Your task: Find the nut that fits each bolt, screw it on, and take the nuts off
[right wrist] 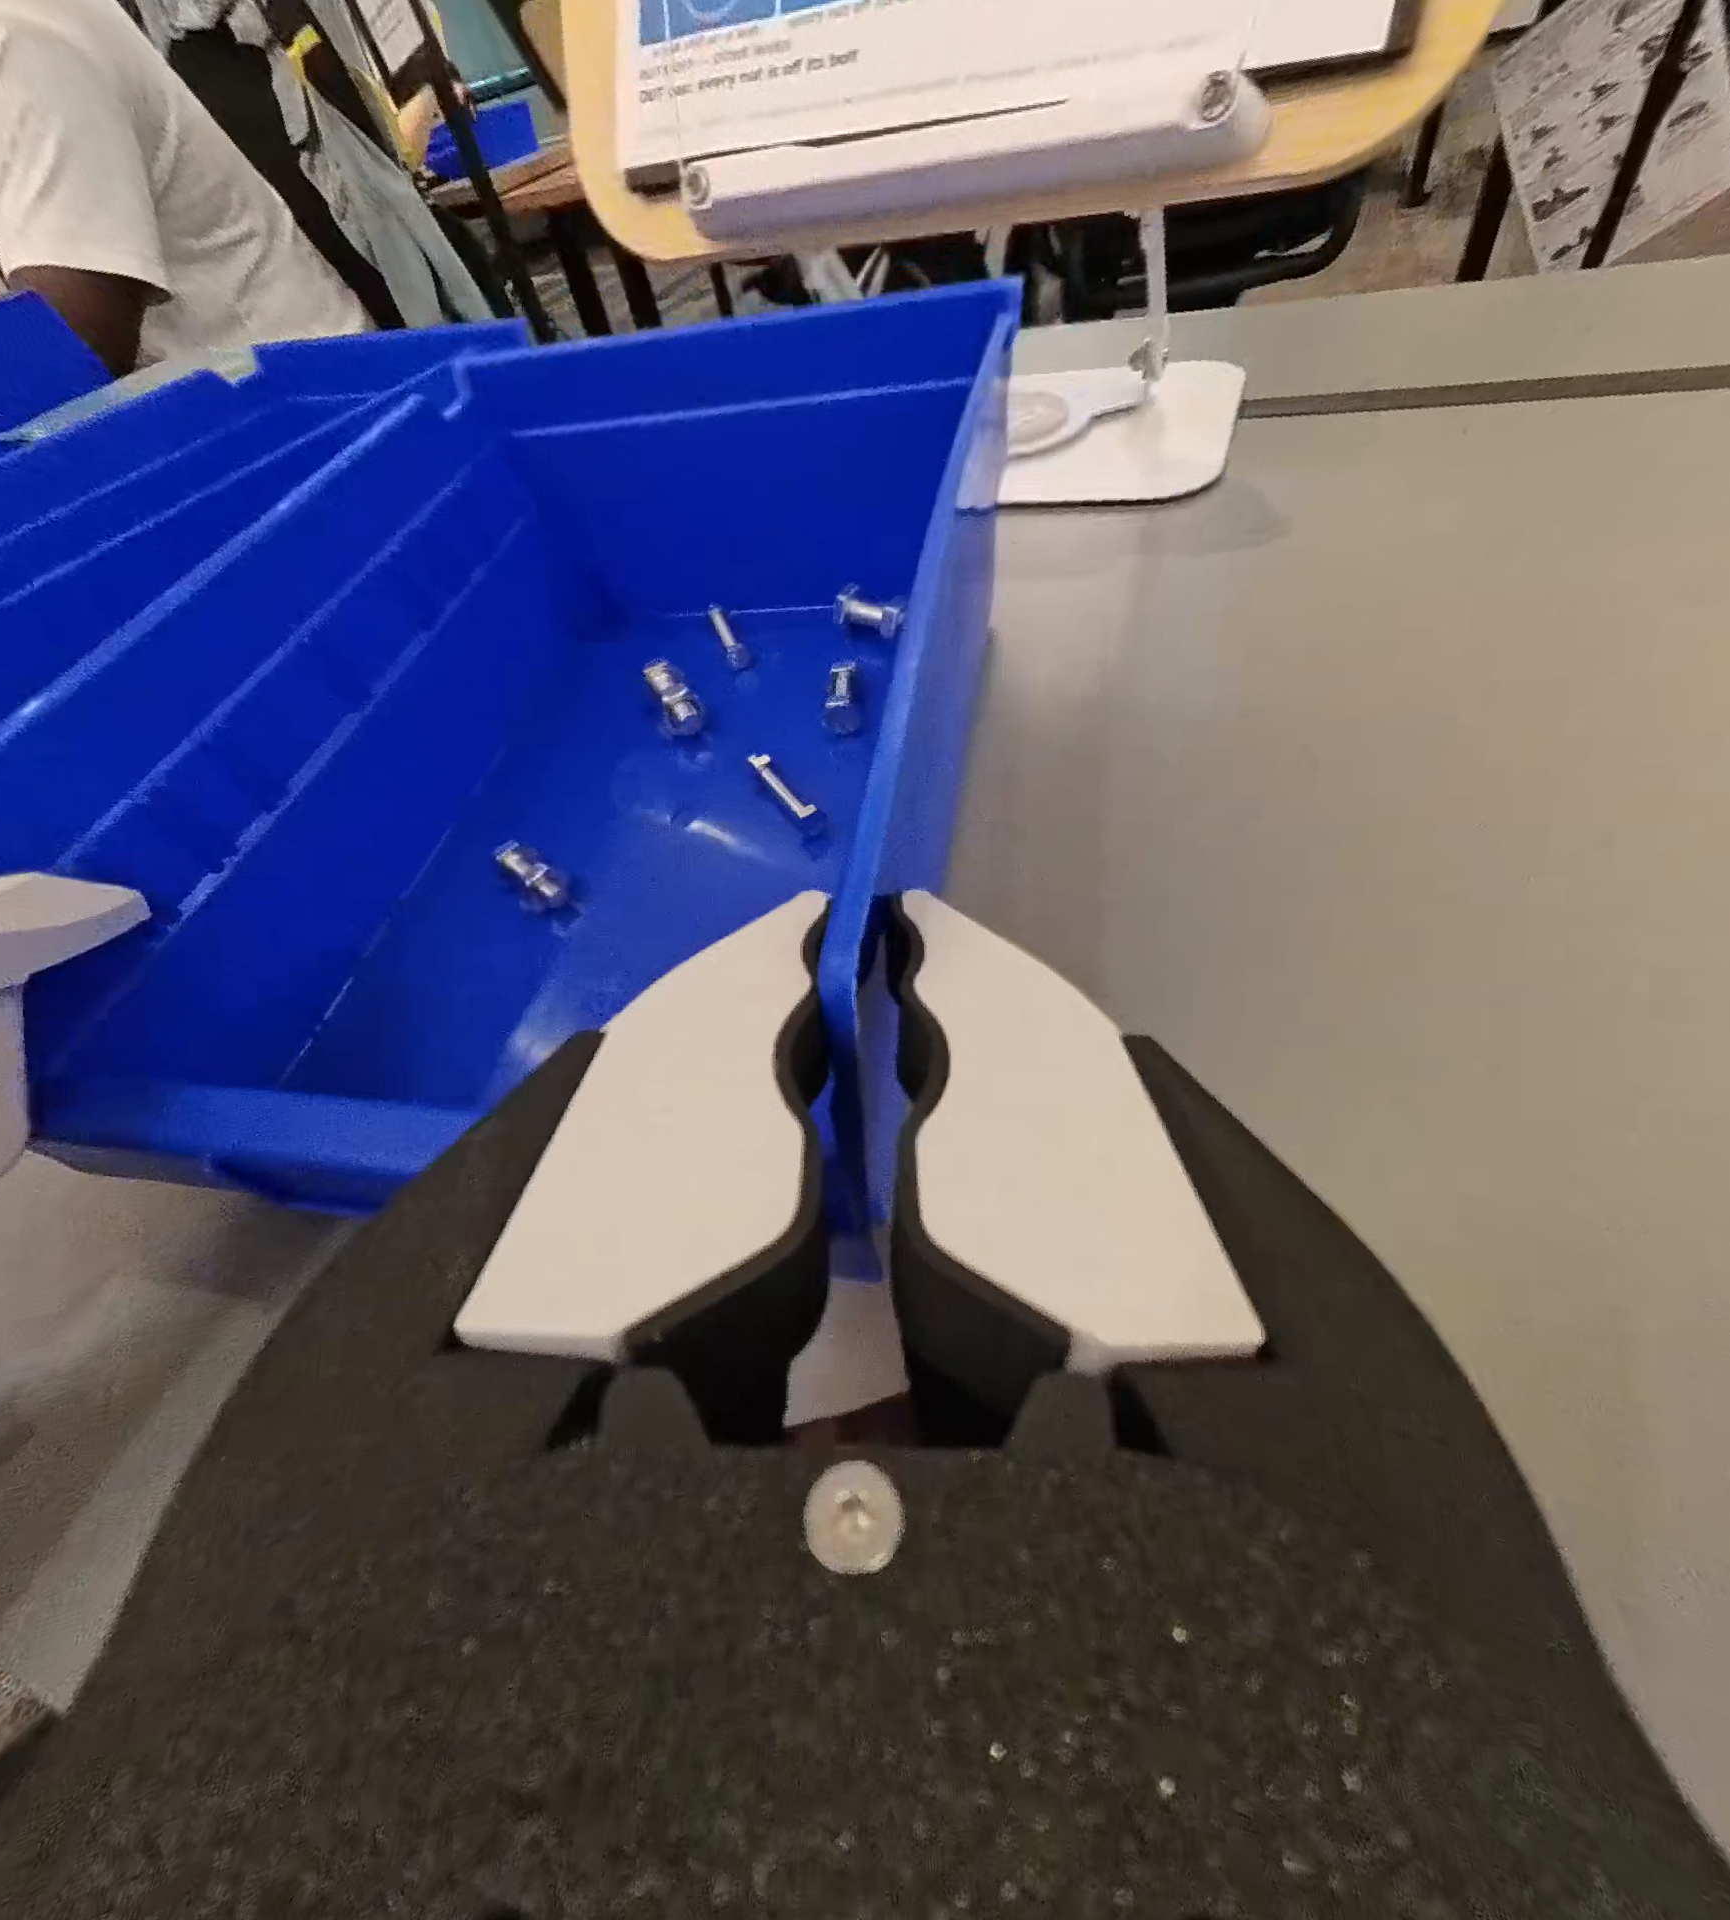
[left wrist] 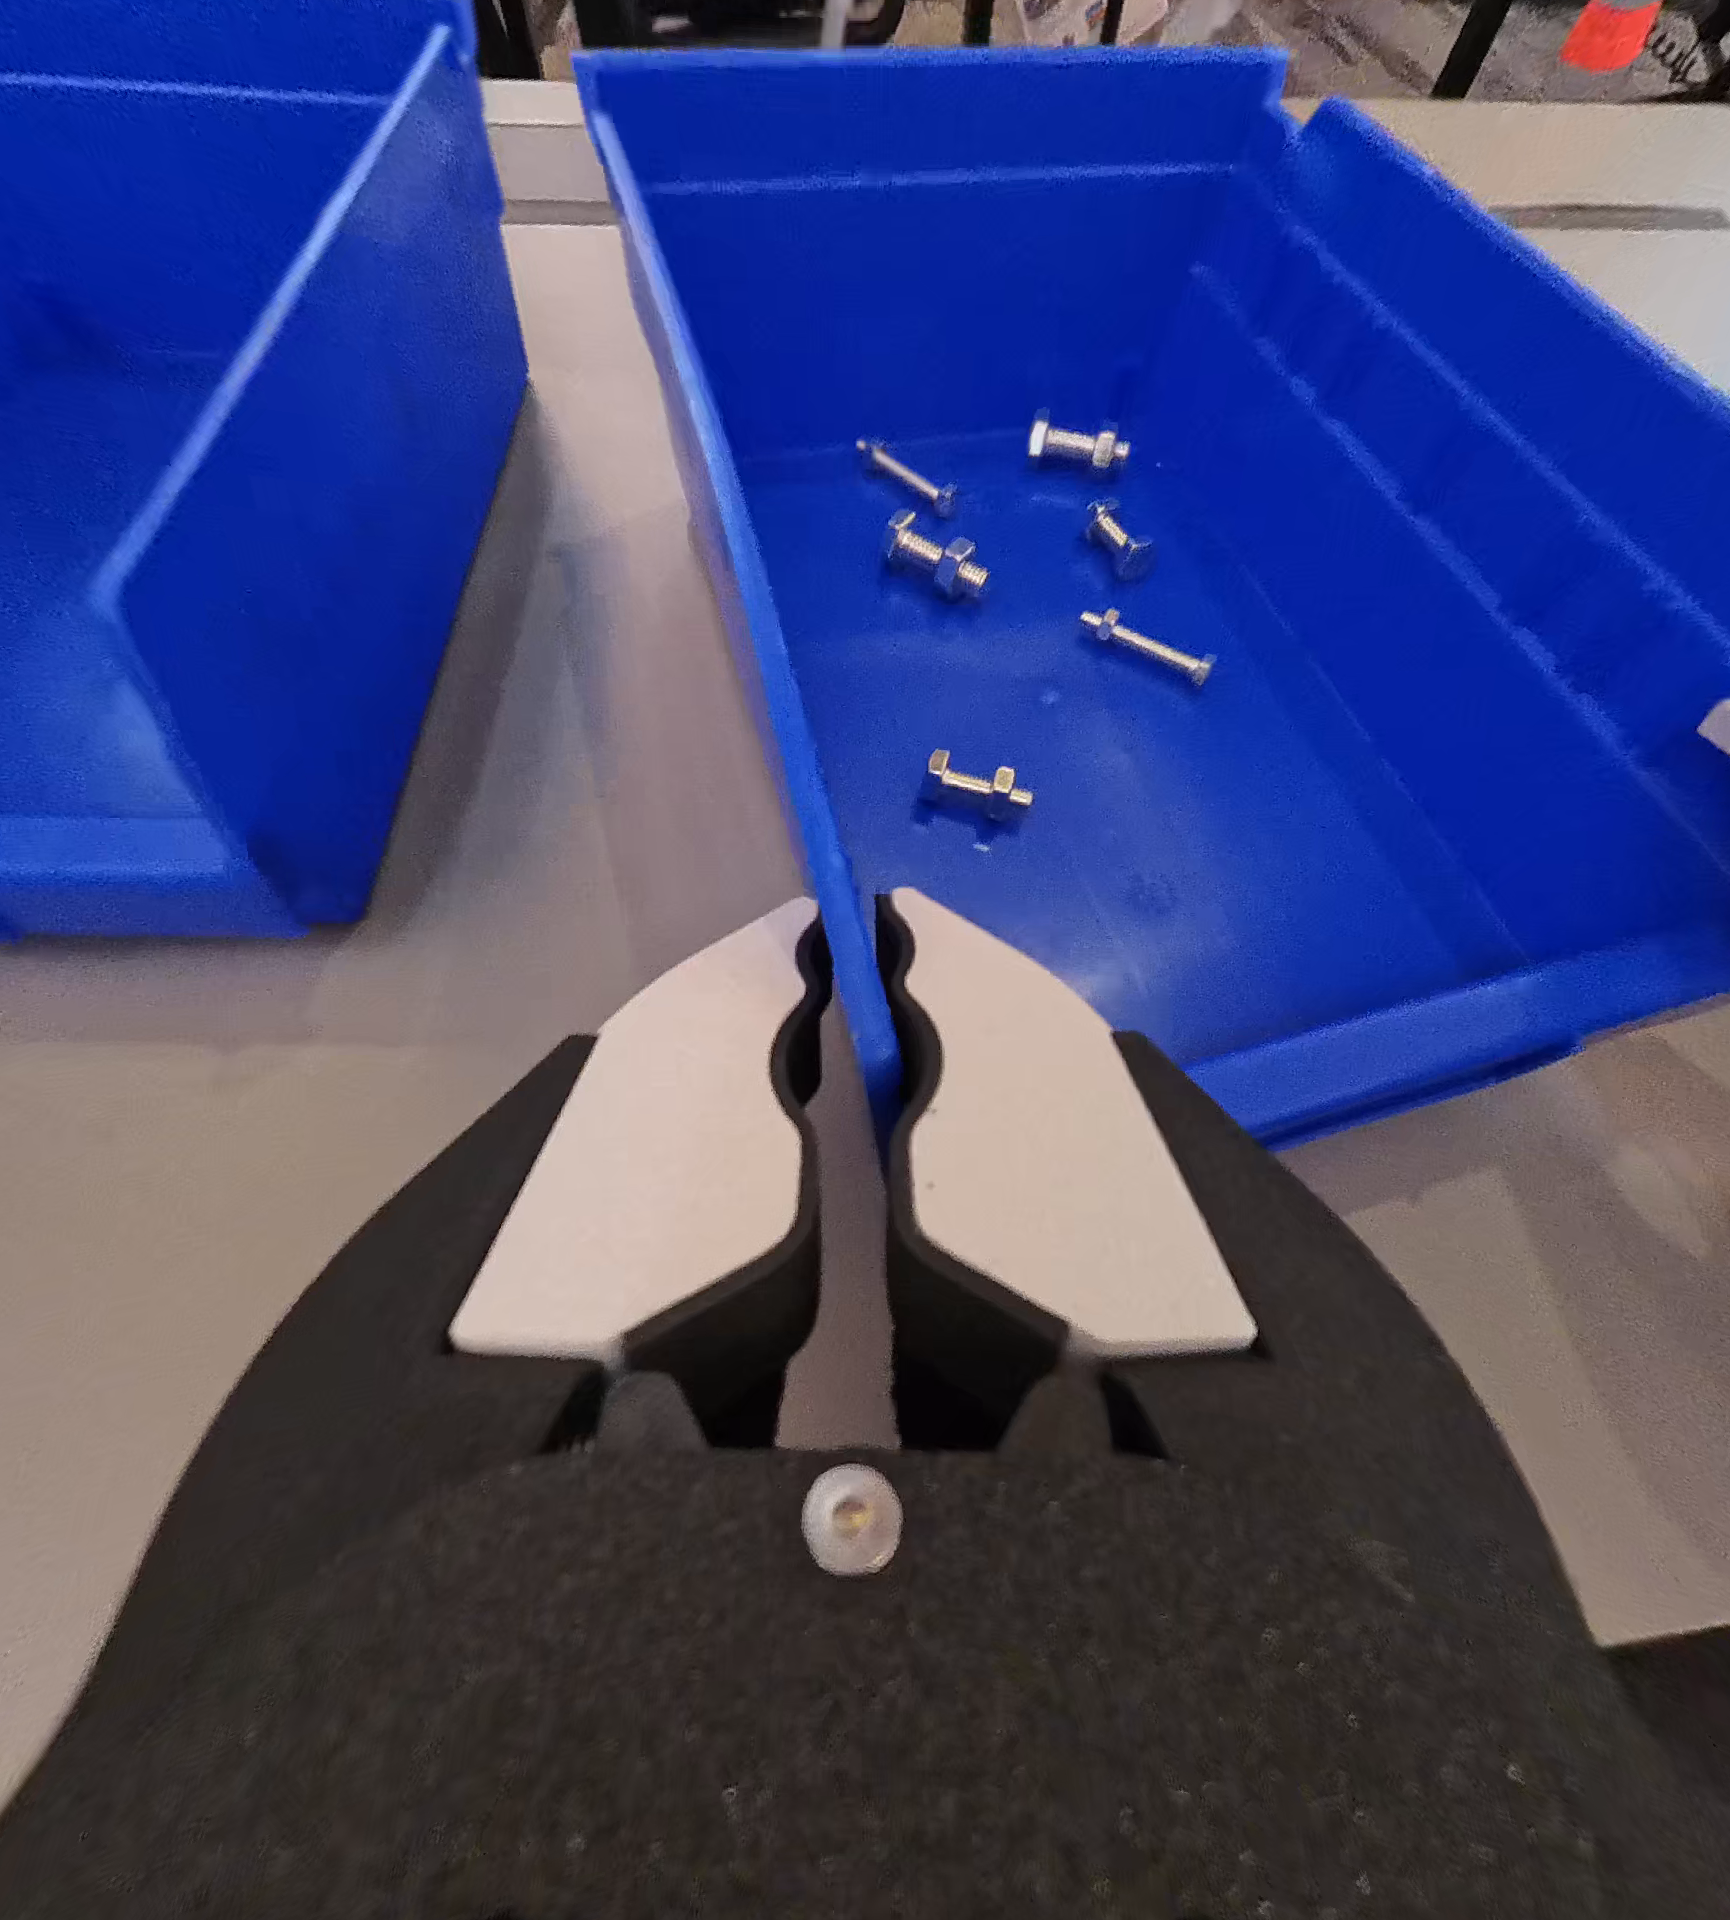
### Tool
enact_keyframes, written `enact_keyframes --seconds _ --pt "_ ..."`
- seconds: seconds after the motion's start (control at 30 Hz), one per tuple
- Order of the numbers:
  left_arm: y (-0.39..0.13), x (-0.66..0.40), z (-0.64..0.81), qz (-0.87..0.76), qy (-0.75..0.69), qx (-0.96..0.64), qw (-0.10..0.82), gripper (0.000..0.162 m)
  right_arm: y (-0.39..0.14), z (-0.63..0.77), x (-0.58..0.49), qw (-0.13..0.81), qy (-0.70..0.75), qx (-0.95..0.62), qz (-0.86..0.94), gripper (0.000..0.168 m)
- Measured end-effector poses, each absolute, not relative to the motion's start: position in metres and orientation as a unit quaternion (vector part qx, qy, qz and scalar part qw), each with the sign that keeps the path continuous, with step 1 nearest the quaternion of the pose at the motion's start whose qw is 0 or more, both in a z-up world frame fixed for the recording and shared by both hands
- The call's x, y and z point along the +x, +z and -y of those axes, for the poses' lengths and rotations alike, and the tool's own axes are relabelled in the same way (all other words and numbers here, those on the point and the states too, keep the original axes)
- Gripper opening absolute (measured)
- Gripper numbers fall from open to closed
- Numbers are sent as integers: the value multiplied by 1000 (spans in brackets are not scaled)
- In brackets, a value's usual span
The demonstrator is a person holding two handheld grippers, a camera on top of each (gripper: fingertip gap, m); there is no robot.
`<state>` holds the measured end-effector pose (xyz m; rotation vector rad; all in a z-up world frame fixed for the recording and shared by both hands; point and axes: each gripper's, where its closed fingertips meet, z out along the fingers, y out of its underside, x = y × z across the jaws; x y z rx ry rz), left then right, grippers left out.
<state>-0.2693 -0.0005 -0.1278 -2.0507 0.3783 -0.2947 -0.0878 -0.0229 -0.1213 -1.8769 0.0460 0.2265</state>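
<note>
Six bolts (left wrist: 1006, 582) lie scattered on the floor of the blue bin (left wrist: 1360, 343), most, perhaps all, with a nut threaded on, so the matching looks largely done and the unscrewing remains. The left tool (left wrist: 853, 914) pinches the bin's left wall; the right tool (right wrist: 859, 914) pinches its right wall. A second blue bin (left wrist: 217, 416) sits just left, leaving a narrow gap. The tabletop (right wrist: 1412, 831) to the right is open, apart from a sign stand (right wrist: 1131, 436) at the far edge.
</note>
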Motion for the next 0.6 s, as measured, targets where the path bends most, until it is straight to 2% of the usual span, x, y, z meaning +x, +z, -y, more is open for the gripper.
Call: enact_keyframes --seconds 0.13,0.23,0.3,0.33,0.43,0.6 --pt "-129 -269 3 -176 -188 -839 480 17 -122 24 -93 583 116 -804 -6 12" --pt "-120 -274 20 -204 -270 -827 448 50 -116 39 -93 591 158 -790 21 36" --pt "-108 -306 21 -186 -285 -813 472 55 -112 56 -94 600 180 -778 55 36" --pt "-105 -329 16 -175 -277 -813 481 67 -108 64 -91 610 182 -768 63 35" --pt "-111 -419 -24 -118 -206 -837 492 66 -93 87 -85 652 197 -729 73 25" --pt "-109 -522 -97 -52 -156 -836 523 67 -92 103 -94 659 192 -720 100 18"
